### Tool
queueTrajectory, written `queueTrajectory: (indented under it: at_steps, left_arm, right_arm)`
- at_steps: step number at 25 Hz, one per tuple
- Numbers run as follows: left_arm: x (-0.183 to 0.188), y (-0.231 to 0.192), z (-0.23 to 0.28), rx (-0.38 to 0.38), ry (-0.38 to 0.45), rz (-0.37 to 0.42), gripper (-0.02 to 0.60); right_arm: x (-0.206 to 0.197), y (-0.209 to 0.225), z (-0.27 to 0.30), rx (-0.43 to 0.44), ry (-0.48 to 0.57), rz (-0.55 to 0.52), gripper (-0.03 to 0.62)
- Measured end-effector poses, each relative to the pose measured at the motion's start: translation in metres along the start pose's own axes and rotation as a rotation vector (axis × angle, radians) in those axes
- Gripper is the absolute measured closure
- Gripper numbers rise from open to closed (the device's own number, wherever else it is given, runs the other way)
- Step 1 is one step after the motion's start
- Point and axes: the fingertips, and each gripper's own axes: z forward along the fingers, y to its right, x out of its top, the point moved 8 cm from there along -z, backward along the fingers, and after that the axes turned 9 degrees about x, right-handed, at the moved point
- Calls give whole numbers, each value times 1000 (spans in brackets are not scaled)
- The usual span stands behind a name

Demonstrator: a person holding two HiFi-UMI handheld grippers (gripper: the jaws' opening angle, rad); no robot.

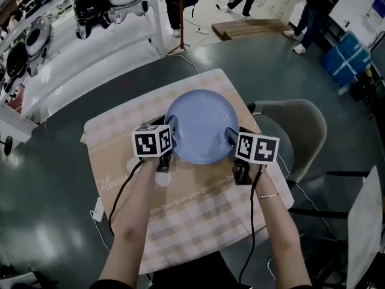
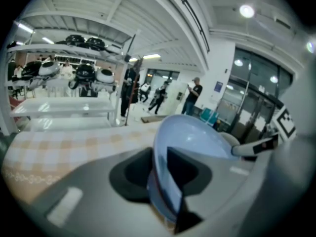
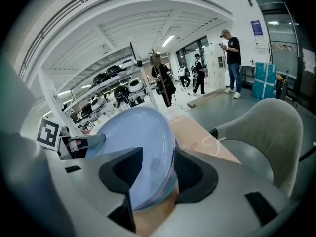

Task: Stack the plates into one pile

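Blue plate [image 1: 200, 125] is over the far half of the checkered surface [image 1: 198, 215]. The left tool [image 1: 170, 138] and right tool [image 1: 231, 138] are each clamped on opposite rims, both forearms stretched forward and angled down. Can't tell if it's lifted or resting; its underside is hidden.

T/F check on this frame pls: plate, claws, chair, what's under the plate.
1. The rim of the blue plate sits between the jaws of both the left claw and the right claw. True.
2. The right claw is closed on a mug. False: the plate's rim is the only thing between its jaws.
3. A grey chair stands at the person's right. True.
4. The plate is over bare wood. False: a checked cloth lies under it.
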Motion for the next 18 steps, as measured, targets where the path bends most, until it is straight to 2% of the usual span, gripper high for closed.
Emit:
queueTrajectory:
  at_steps: [18]
  left_arm:
    - [-25, 2, 29, 67, -58, 88, 483]
  right_arm:
    - [-14, 18, 23, -49, -53, -49, 410]
